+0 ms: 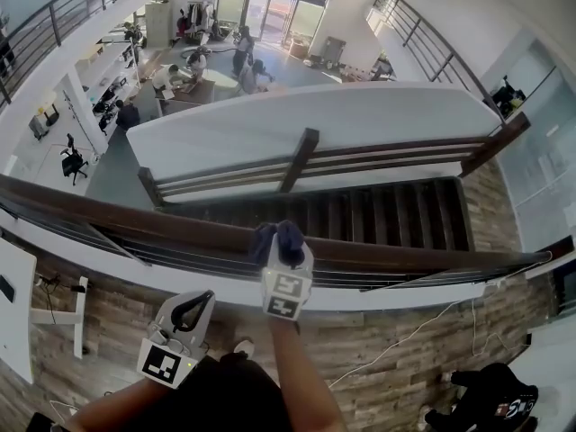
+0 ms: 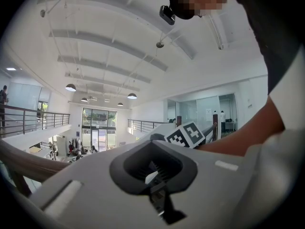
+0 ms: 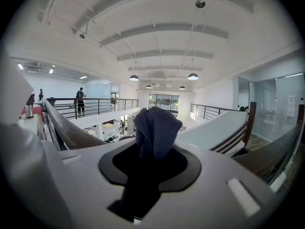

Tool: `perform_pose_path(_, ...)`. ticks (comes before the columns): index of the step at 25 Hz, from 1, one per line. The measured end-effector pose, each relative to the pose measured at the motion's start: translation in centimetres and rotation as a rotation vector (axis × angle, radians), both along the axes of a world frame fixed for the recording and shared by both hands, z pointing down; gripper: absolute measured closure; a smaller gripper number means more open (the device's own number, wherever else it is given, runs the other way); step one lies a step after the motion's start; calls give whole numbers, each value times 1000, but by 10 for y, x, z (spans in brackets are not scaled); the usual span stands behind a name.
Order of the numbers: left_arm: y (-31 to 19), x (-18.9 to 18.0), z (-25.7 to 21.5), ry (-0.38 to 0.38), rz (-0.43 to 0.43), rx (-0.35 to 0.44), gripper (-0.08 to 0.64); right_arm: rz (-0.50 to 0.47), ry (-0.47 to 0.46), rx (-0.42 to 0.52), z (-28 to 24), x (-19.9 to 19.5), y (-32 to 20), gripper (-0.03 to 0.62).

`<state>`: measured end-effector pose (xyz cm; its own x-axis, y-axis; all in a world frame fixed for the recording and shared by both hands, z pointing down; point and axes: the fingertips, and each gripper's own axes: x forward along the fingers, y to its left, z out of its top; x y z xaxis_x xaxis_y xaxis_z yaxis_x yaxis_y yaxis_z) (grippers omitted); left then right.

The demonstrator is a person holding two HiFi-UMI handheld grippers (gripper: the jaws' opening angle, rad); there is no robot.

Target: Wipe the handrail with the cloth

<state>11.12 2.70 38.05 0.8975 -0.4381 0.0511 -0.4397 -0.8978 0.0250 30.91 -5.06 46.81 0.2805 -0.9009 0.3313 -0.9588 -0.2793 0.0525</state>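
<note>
The right gripper [image 1: 284, 252] is pinching a bunched dark blue cloth [image 1: 277, 238], which sticks out in a wad beyond its jaws and sits right at the top of the dark wooden handrail [image 1: 135, 219]. Whether the cloth is pressing on the wood or hovering just above it is unclear. The left gripper [image 1: 200, 302] hangs nearer the body, clear of the rail, and its jaws look pressed together with nothing between them. The rail runs from far left to far right, with the stairs [image 1: 387, 214] dropping away beyond it. To wipe well, the wad should probably be pushed down flat on the rail's top and drawn along its length in steady overlapping strokes, with the grip firm enough that the cloth does not slip over the far side.
</note>
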Motion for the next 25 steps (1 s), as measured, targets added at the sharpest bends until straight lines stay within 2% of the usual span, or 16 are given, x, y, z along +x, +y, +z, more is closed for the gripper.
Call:
perform_pose_path(14, 8, 29, 1, 7, 35, 18, 561, -3, 10, -3, 3, 27, 13, 482)
perform_pose_path(25, 15, 33, 6, -8, 26, -4, 561, 31, 29, -2, 4, 64, 34, 482)
